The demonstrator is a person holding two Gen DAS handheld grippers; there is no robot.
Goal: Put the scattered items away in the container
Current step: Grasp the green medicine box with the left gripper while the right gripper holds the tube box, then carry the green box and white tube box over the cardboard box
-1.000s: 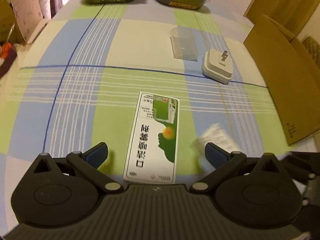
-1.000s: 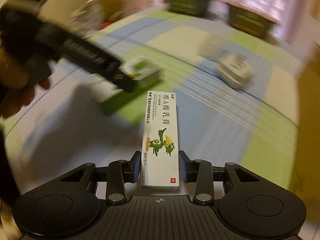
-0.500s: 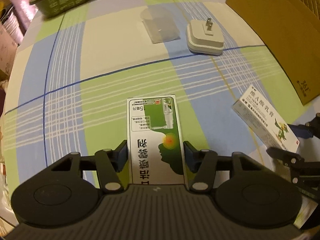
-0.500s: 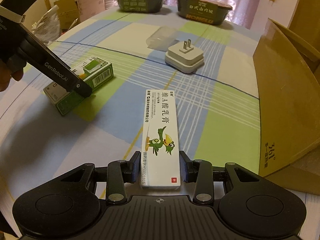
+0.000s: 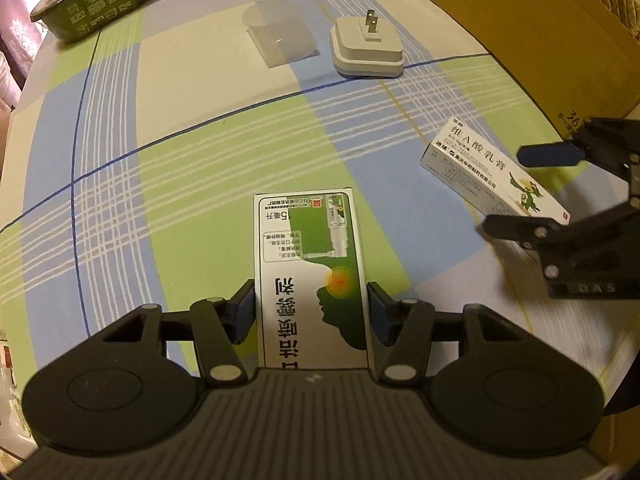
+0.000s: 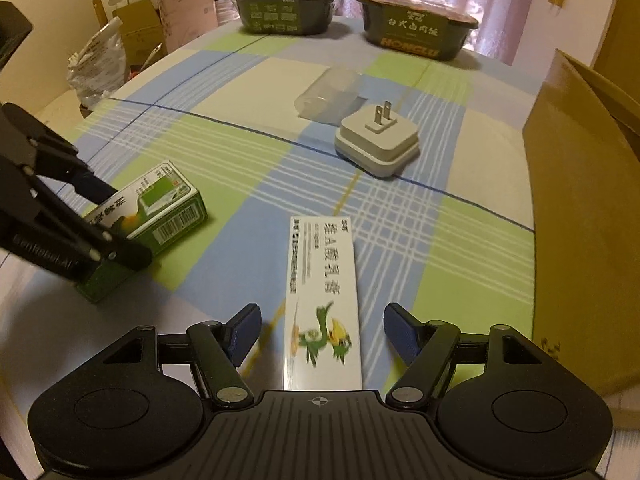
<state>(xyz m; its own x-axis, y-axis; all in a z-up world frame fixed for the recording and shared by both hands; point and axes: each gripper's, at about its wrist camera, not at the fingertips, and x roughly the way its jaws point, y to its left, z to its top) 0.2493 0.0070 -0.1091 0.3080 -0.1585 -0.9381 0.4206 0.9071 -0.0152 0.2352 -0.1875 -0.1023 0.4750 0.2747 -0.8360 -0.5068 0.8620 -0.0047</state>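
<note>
My left gripper [image 5: 311,308] is shut on a green-and-white medicine box [image 5: 308,264], held flat just above the plaid tablecloth. The right wrist view shows that same box [image 6: 160,204] in the left gripper [image 6: 116,220] at the left. My right gripper [image 6: 323,328] is open, and a long white ointment box [image 6: 322,292] with a green bird lies blurred between its spread fingers. From the left wrist view the ointment box [image 5: 492,176] sits between the right gripper's [image 5: 504,191] parted fingers. The brown cardboard container [image 6: 580,220] stands at the right.
A white plug adapter [image 6: 378,142] with its prongs up and a clear plastic cup [image 6: 328,94] on its side lie mid-table. Two dark food trays [image 6: 286,10] [image 6: 416,26] stand at the far edge. Bags and boxes [image 6: 120,40] crowd the far left, off the table.
My left gripper closed on the green-and-white box a second ago and still holds it. My right gripper, shut on the ointment box half a second ago, has opened.
</note>
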